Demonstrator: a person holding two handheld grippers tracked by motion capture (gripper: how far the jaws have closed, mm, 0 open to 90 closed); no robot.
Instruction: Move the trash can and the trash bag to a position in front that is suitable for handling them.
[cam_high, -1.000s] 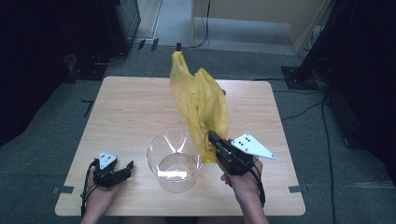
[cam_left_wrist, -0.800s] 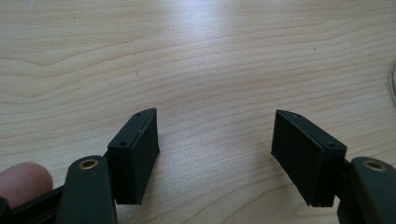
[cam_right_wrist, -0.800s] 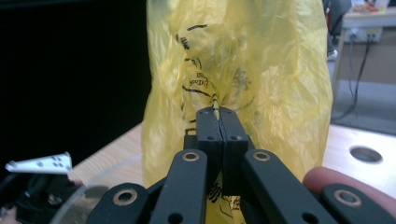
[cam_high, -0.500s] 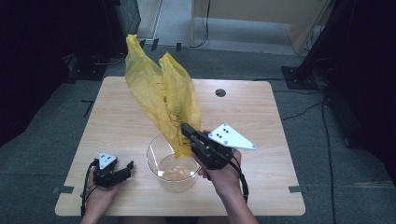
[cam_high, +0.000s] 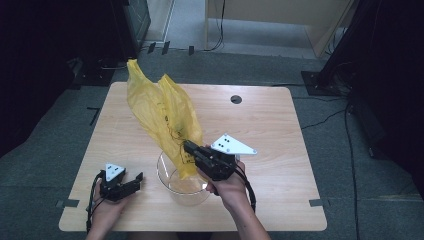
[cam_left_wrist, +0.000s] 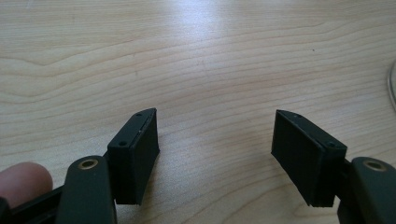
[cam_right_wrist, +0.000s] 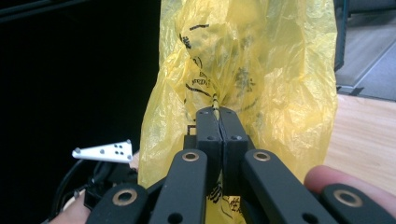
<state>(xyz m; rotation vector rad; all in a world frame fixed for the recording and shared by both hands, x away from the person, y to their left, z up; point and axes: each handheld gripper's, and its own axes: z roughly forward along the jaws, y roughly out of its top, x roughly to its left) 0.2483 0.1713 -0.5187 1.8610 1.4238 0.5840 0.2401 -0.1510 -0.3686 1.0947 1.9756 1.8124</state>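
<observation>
right gripper (cam_high: 186, 146) fingers pinch yellow bag (cam_high: 162, 112) above glass bowl (cam_high: 182, 186).

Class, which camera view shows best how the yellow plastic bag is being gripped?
The right gripper view: the right claw is shut on a pinched fold of the yellow plastic bag. The high view shows the bag billowing above the glass bowl. The left gripper view shows bare table.

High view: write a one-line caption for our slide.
Right gripper pinches a yellow bag over a glass bowl; left gripper rests open on the table.
</observation>
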